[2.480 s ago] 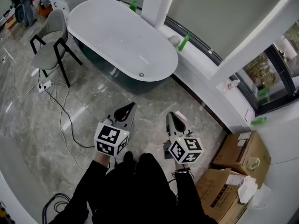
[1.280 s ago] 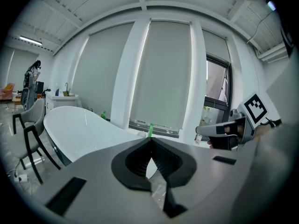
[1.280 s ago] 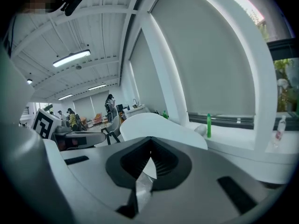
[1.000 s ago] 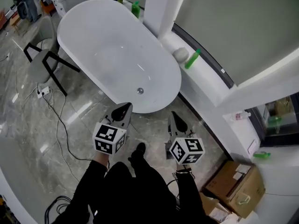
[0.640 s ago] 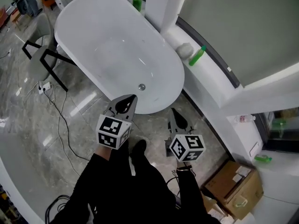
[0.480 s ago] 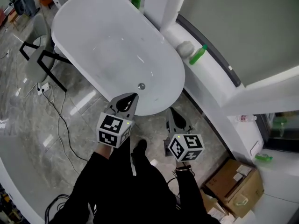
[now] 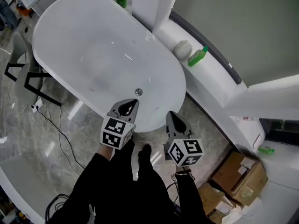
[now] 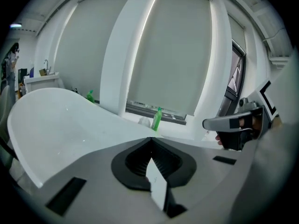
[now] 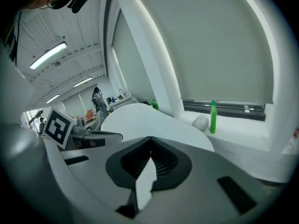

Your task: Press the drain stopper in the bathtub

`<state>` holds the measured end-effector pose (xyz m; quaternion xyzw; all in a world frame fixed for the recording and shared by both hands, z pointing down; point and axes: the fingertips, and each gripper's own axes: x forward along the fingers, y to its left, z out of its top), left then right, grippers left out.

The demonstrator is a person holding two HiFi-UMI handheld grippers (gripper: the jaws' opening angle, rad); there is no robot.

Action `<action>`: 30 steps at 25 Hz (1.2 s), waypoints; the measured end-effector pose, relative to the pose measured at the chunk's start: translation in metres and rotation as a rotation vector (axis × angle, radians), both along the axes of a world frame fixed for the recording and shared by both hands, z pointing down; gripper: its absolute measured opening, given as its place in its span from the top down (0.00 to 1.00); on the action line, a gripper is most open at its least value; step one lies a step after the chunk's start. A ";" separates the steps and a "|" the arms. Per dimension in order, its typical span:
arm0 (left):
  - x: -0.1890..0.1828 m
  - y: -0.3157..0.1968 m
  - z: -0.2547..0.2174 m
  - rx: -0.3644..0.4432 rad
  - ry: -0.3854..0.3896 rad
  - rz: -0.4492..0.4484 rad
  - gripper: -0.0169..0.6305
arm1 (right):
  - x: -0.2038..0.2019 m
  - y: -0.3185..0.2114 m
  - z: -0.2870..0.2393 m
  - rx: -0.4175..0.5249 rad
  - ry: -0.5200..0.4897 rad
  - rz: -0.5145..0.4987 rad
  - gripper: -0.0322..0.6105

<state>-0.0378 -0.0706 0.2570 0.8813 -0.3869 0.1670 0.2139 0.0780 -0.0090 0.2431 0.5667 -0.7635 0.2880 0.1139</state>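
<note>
Drain stopper closer to left gripper than before; it and right gripper closed, empty.

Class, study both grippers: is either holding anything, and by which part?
Nothing is held. The left gripper and the right gripper both have their jaws together and empty, short of the drain stopper in the bathtub.

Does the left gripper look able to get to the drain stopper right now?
Probably yes. The left gripper, jaws together, hangs over the bathtub rim, and the drain stopper lies beyond its tip with nothing between; it would need to dip into the tub.
</note>
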 end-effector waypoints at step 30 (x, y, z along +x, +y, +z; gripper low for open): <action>0.040 -0.126 0.396 -0.474 -0.230 0.205 0.96 | -0.021 -0.125 0.309 -0.315 -0.074 0.224 0.95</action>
